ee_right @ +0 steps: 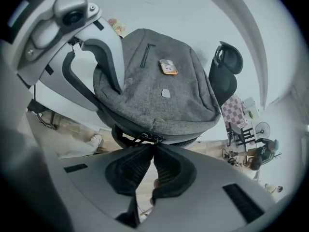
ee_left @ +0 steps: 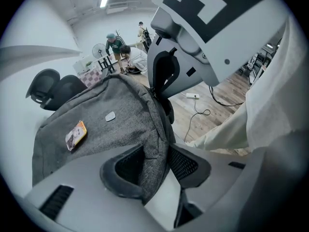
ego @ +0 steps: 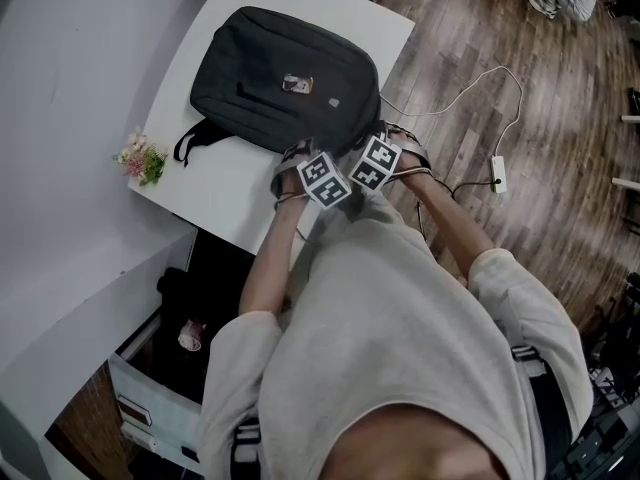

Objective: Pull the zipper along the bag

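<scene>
A dark grey backpack (ego: 280,68) lies flat on the white table (ego: 225,203), with a small picture tag (ego: 296,85) on its top. Both grippers meet at the bag's near corner. My left gripper (ego: 322,180) is shut on a fold of the bag's fabric (ee_left: 154,139), which is pinched between its pads (ee_left: 120,170). My right gripper (ee_right: 153,146) has its tips together on the zipper pull (ee_right: 145,138) at the bag's (ee_right: 159,91) lower seam. In the right gripper view the left gripper's body (ee_right: 72,57) stands beside the bag.
A small bunch of flowers (ego: 142,160) lies at the table's left edge. A power strip (ego: 497,173) with its cable lies on the wooden floor to the right. An office chair (ee_right: 226,71) stands beyond the bag. A box (ego: 150,398) sits under the table.
</scene>
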Action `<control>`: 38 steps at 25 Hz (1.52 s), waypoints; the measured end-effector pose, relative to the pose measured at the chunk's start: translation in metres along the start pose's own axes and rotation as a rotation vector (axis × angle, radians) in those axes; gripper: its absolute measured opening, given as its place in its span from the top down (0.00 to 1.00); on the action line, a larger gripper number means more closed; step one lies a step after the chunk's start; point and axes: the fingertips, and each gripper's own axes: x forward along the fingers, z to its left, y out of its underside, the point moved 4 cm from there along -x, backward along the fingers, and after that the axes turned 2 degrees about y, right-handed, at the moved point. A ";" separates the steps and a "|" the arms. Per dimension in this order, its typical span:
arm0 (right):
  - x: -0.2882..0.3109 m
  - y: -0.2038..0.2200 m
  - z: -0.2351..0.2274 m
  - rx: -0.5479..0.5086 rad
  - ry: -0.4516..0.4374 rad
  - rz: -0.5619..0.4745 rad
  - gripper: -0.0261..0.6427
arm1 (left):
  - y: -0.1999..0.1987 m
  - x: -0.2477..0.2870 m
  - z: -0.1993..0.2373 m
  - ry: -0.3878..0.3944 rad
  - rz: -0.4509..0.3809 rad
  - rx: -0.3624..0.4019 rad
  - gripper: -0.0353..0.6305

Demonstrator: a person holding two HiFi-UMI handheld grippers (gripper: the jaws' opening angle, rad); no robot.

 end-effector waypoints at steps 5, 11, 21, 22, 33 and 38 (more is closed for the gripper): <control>0.002 0.004 0.001 0.109 0.009 -0.075 0.91 | 0.001 -0.006 -0.004 -0.044 -0.057 0.040 0.67; -0.021 0.010 -0.014 0.410 -0.046 -0.263 0.73 | -0.003 -0.034 -0.004 -0.168 -0.263 -0.017 0.56; -0.110 -0.019 -0.073 0.687 0.054 -0.579 0.81 | 0.004 -0.145 0.060 -0.383 -0.719 -0.631 0.69; -0.120 -0.024 -0.083 0.690 0.076 -0.616 0.81 | 0.002 -0.159 0.068 -0.406 -0.761 -0.653 0.71; -0.193 -0.061 -0.151 0.701 0.268 -0.847 0.94 | -0.027 -0.243 0.139 -0.562 -0.943 -0.658 0.90; -0.198 -0.063 -0.158 0.693 0.291 -0.872 0.94 | -0.029 -0.247 0.150 -0.582 -0.934 -0.651 0.91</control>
